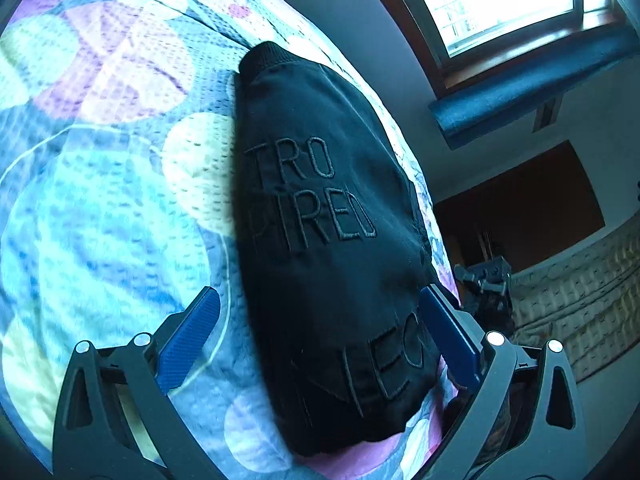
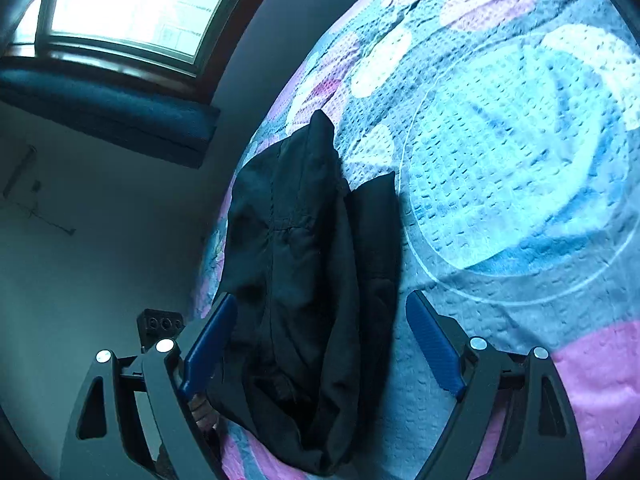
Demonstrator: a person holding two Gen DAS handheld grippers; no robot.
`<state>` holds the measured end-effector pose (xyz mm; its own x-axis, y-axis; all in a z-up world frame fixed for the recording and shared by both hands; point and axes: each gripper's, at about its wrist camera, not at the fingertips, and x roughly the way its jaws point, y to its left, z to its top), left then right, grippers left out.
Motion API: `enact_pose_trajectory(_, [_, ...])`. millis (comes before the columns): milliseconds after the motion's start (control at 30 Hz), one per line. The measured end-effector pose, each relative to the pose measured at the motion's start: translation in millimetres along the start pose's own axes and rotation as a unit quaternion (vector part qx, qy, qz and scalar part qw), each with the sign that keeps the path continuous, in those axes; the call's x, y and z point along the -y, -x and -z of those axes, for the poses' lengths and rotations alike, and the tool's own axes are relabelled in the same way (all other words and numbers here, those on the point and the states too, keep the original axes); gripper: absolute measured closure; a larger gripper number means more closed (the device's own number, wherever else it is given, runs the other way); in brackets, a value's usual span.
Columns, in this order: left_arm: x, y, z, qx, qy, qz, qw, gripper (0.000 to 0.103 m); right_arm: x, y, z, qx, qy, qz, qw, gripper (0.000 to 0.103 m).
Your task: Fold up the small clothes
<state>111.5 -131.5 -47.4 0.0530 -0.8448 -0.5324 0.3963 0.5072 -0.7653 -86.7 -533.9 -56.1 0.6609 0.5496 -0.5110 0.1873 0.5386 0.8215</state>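
A small black garment (image 1: 320, 208) with raised dark lettering lies folded lengthwise on the patterned bedspread (image 1: 100, 200), close to the bed's edge. My left gripper (image 1: 320, 294) stands open over its near end; the blue pads (image 1: 188, 344) sit wide to either side and do not press the cloth. In the right wrist view the same black garment (image 2: 304, 280) shows as a long bundle with a folded layer on its right. My right gripper (image 2: 322, 298) is open astride its near end, its fingers (image 2: 434, 344) clear of the fabric.
The bed's edge (image 2: 216, 248) runs just beside the garment, with a plain wall beyond. A bright window (image 1: 500, 4) with a blue padded ledge (image 1: 532, 92) sits above. A quilted mattress side (image 1: 580, 304) shows at the right. The bedspread (image 2: 520, 180) stretches wide beyond the garment.
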Motion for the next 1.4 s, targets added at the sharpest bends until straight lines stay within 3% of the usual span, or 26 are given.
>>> enact_pose_trajectory(200, [6, -19, -7, -0.029, -0.03, -0.002, 0.9991, 0.004, 5, -5, -11, -0.006, -0.006, -0.023, 1.0, 0.018])
enact_pose_trajectory(400, [2, -22, -10, -0.029, -0.03, 0.004, 0.9991, 0.004, 8, -1, -17, 0.002, 0.002, 0.009, 1.0, 0.018])
enact_pose_trajectory(533, [3, -26, -11, -0.034, -0.046, -0.005, 0.9983, 0.004, 4, -14, -20, -0.026, 0.014, 0.021, 0.999, 0.016])
enact_pose_trajectory(600, [8, -29, -9, -0.034, -0.058, -0.01, 0.9977, 0.004, -4, -29, -21, -0.062, 0.026, 0.0, 0.998, 0.015])
enact_pose_trajectory(667, [9, -30, -9, -0.034, -0.062, -0.008, 0.9975, 0.004, -6, -35, -23, -0.071, 0.026, 0.011, 0.997, 0.015])
enact_pose_trajectory(867, [15, -41, -12, -0.037, -0.061, -0.009, 0.9974, 0.004, 8, -29, -26, -0.065, -0.001, -0.029, 0.997, 0.017])
enact_pose_trajectory(1100, [24, -47, -10, -0.027, -0.072, -0.021, 0.9969, 0.004, -13, -43, -20, -0.087, 0.058, 0.038, 0.994, 0.017])
enact_pose_trajectory(1200, [26, -49, -10, -0.027, -0.07, -0.026, 0.9968, 0.004, -17, -46, -15, -0.082, 0.079, 0.055, 0.992, 0.026])
enact_pose_trajectory(1233, [26, -49, -10, -0.025, -0.071, -0.029, 0.9967, 0.004, -18, -45, -13, -0.078, 0.083, 0.059, 0.992, 0.04])
enact_pose_trajectory(1267, [28, -50, -9, -0.023, -0.075, -0.034, 0.9964, 0.006, -18, -45, -12, -0.078, 0.081, 0.055, 0.992, 0.047])
enact_pose_trajectory(1400, [36, -53, -6, -0.02, -0.091, -0.06, 0.9938, 0.013, -14, -45, -6, -0.064, 0.083, 0.045, 0.993, 0.051])
